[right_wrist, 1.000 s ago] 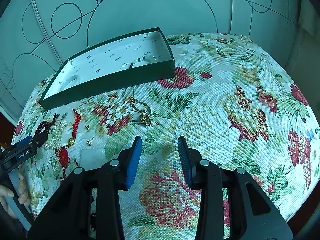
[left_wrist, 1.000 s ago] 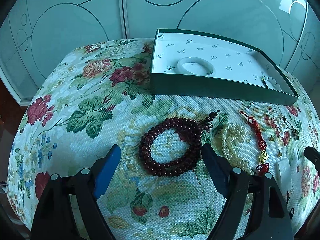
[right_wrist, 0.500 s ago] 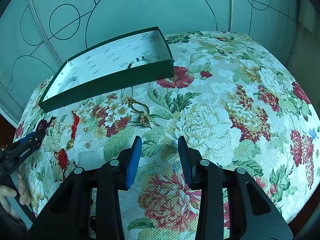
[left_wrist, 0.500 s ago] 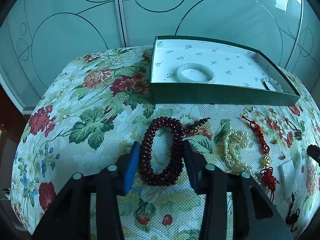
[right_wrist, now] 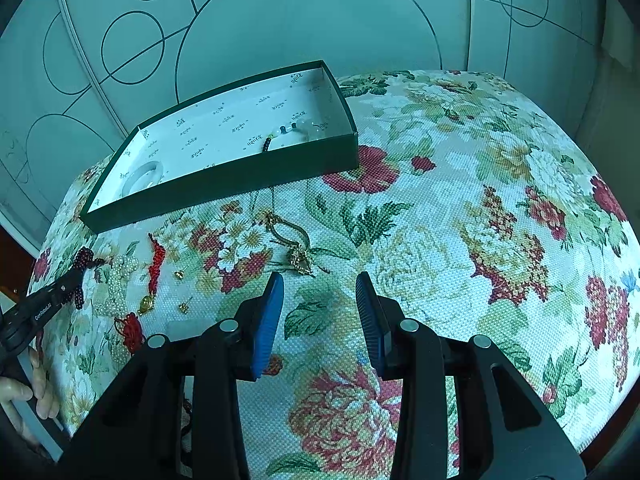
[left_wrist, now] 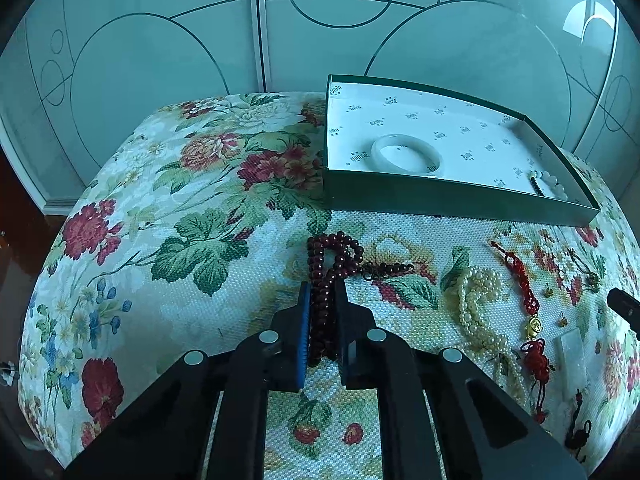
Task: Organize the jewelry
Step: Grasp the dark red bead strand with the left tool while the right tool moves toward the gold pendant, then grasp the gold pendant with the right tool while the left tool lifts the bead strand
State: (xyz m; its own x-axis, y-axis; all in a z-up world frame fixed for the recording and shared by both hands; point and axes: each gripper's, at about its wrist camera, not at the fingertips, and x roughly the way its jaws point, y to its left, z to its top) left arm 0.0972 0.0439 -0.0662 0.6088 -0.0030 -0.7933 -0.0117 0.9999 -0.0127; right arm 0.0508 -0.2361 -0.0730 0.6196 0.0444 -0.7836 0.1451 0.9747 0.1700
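Note:
A dark red bead bracelet [left_wrist: 332, 244] lies on the flowered tablecloth, squeezed into a narrow loop. My left gripper [left_wrist: 323, 286] has its jaws closing on it, and both pads press on the beads. In the right wrist view the same bracelet [right_wrist: 84, 258] shows at the far left in the left gripper [right_wrist: 76, 280]. The green box [left_wrist: 440, 200] stands behind, holding a white bangle [left_wrist: 406, 154] and a pale bead bracelet [left_wrist: 550, 180]. My right gripper [right_wrist: 320, 278] hovers open over bare cloth, just short of a gold necklace [right_wrist: 294, 244].
A pearl necklace [left_wrist: 478, 304], a red knotted charm [left_wrist: 524, 292], a small white card [left_wrist: 572, 356] and two gold earrings [right_wrist: 180, 274] lie right of the bracelet. A person's hand [right_wrist: 36, 396] holds the left gripper. Patterned glass doors stand behind the table.
The left jaws went from wide apart around the round bracelet to tight on it, pinching it into a narrow loop. The right gripper has not moved.

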